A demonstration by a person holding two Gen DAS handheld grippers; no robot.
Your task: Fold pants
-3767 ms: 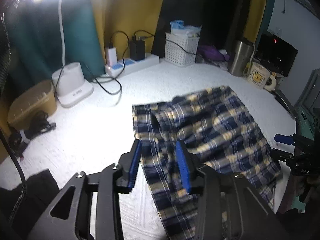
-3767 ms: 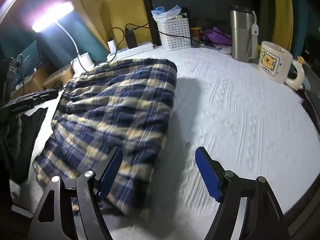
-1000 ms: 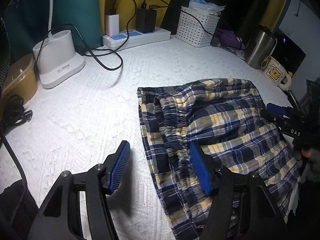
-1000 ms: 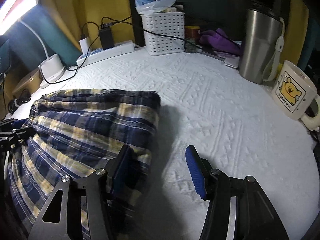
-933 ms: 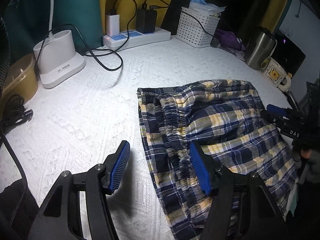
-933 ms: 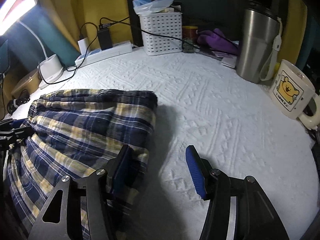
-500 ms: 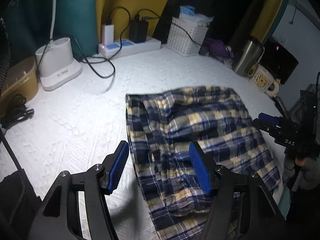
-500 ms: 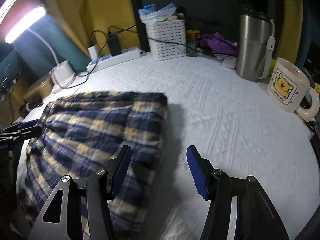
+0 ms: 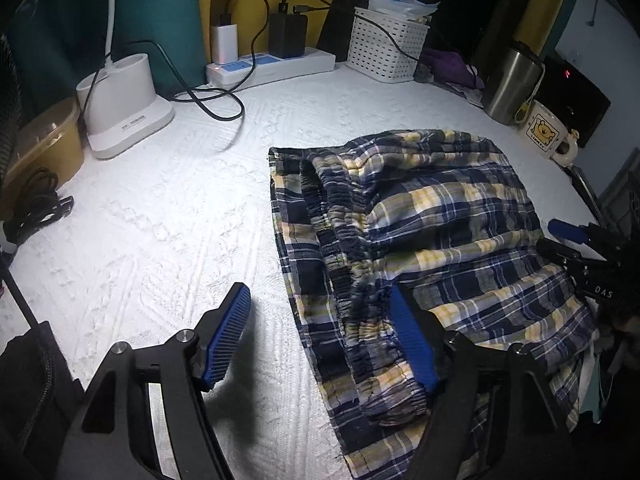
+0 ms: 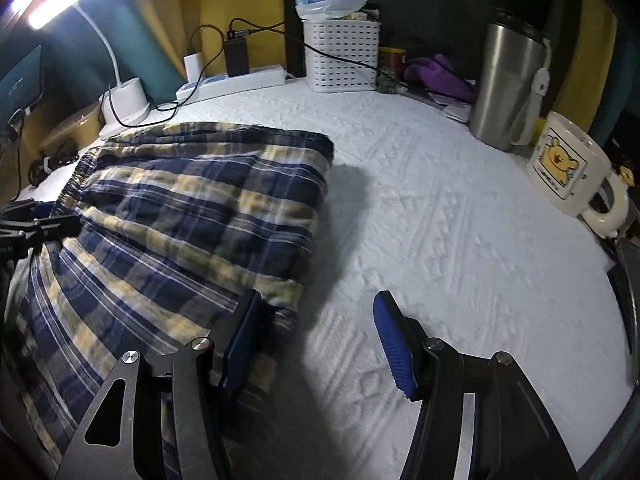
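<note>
The blue and yellow plaid pants point(image 9: 440, 208) lie folded on the white textured table cover point(image 9: 160, 220). My left gripper point(image 9: 320, 332) straddles their left edge; its jaws are opening. The gathered elastic waistband point(image 9: 344, 240) runs between its blue pads, which do not press on it. My right gripper point(image 10: 318, 328) stands open at the right edge of the pants point(image 10: 200, 200), its left finger over the cloth, its right finger above bare cover. The right gripper point(image 9: 576, 240) also shows at the far side of the left wrist view; the left gripper point(image 10: 36, 220) shows in the right wrist view.
Along the back stand a lamp base point(image 9: 120, 112), a power strip point(image 9: 272, 68) with chargers and cables, a white basket point(image 9: 384, 48), a steel tumbler point(image 10: 508, 80) and a bear mug point(image 10: 568, 168). A brown container point(image 9: 44, 140) sits at the left edge.
The left gripper's jaws stand wider apart than a second ago. The right gripper has shifted a little beside the pants' right edge. The pants stay flat on the table.
</note>
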